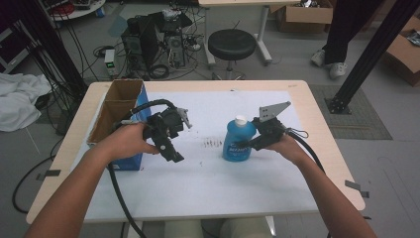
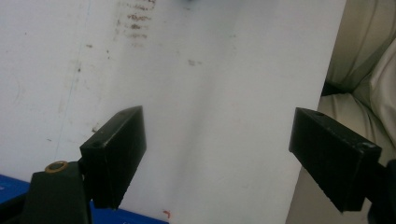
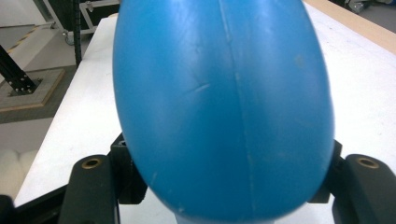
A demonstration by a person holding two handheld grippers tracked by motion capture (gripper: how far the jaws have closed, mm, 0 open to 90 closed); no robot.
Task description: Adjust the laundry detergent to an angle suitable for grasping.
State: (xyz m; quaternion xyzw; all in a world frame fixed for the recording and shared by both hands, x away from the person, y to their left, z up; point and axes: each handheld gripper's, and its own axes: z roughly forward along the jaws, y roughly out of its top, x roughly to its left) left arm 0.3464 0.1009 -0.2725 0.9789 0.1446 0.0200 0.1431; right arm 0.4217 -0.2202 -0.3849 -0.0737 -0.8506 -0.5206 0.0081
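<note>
A blue bottle (image 1: pixel 239 141) with a white cap (image 1: pixel 240 119) stands upright near the middle of the white sheet (image 1: pixel 208 178). My right gripper (image 1: pixel 246 145) comes at it from the right, level with the table, and its jaws press on both sides of the bottle's body. In the right gripper view the blue bottle (image 3: pixel 224 102) bulges out over both black jaws. My left gripper (image 1: pixel 179 140) hangs over the sheet, left of the bottle and apart from it. Its fingers (image 2: pixel 114 158) stand wide open with only bare sheet between them.
An open cardboard box (image 1: pixel 119 116) with blue sides sits at the table's left edge, just behind my left hand. Brown smudges (image 1: pixel 214 144) mark the sheet left of the bottle. Beyond the table stand a black stool (image 1: pixel 232 43), computer gear (image 1: pixel 153 42) and a person's legs (image 1: pixel 341 34).
</note>
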